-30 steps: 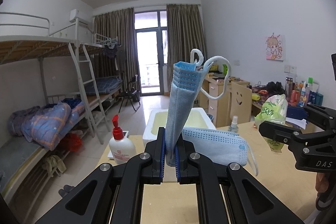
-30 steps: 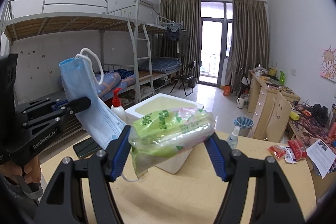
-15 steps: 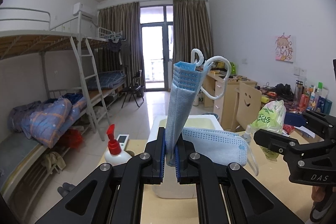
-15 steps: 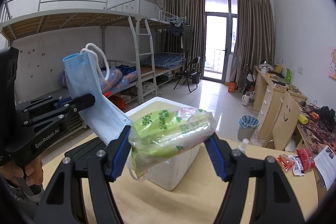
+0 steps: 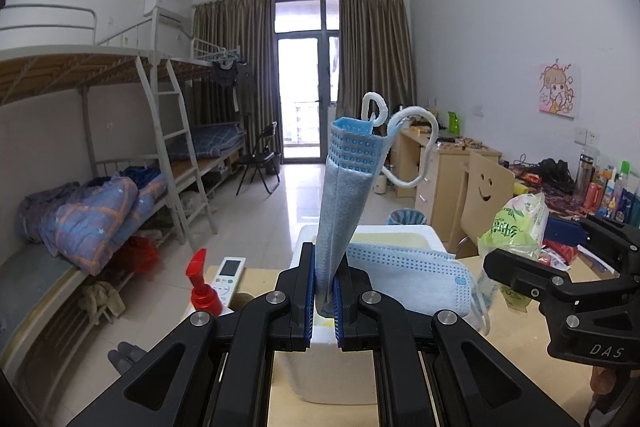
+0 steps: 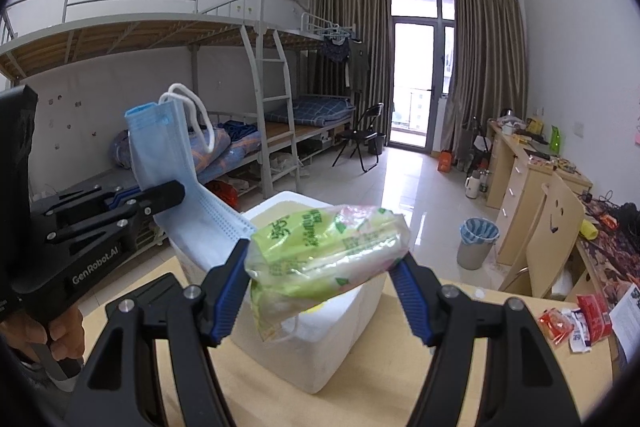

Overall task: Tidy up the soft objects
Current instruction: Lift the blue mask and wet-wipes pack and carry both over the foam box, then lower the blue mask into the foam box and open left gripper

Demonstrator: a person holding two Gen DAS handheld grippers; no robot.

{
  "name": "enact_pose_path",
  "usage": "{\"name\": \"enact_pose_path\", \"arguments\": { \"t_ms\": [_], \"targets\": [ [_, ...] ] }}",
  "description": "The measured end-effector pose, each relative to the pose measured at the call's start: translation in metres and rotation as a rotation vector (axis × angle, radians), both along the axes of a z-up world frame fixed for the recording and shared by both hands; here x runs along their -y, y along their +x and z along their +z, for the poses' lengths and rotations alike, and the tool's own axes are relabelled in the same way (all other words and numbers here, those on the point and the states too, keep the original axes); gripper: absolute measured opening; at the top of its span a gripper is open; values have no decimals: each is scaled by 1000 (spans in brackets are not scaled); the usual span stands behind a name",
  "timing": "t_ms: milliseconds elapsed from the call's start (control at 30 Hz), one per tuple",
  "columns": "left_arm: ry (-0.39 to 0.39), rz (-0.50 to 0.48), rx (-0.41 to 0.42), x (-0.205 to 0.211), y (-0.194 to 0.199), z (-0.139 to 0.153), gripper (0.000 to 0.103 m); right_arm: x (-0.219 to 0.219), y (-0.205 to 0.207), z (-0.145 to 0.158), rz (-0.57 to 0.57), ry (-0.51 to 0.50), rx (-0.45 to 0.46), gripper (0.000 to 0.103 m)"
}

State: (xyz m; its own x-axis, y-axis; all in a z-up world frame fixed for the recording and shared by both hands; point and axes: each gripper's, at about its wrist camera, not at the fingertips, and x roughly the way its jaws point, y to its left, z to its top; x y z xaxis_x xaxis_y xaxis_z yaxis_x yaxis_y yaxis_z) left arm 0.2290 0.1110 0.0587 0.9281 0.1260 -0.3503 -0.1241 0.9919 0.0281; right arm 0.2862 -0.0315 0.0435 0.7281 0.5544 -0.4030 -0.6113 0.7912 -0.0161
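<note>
My left gripper [image 5: 324,291] is shut on a bundle of blue face masks [image 5: 344,195]. One part stands upright with its white ear loops on top, and another part droops to the right over the white foam box [image 5: 424,231]. In the right wrist view my right gripper [image 6: 320,267] is shut on a green tissue pack [image 6: 324,247] in clear wrap, held just above the near side of the foam box [image 6: 320,359]. The left gripper [image 6: 160,193] with the masks [image 6: 160,155] hangs over the box's left edge. A hand grips its handle at the lower left.
The box stands on a light wooden table [image 6: 400,387]. A red-pump bottle [image 5: 202,287] and a white remote [image 5: 228,275] lie left of the box. Red snack packets [image 6: 576,319] and paper sit at the right edge. Beyond are a smiley-face chair [image 5: 484,195], desks and bunk beds.
Both grippers have moved forward together, so the foam box is now closer and right under them. Both grips are unchanged.
</note>
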Motion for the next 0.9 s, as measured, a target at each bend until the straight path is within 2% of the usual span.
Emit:
{"name": "enact_pose_path", "arguments": {
  "t_ms": [500,900],
  "targets": [
    [-5,8,-39,-8,38,-5,8,-13,20,-2,-6,-14,-11,72],
    [-15,-60,-82,7,60,-11,8,-3,18,0,-73,-17,-13,72]
  ]
}}
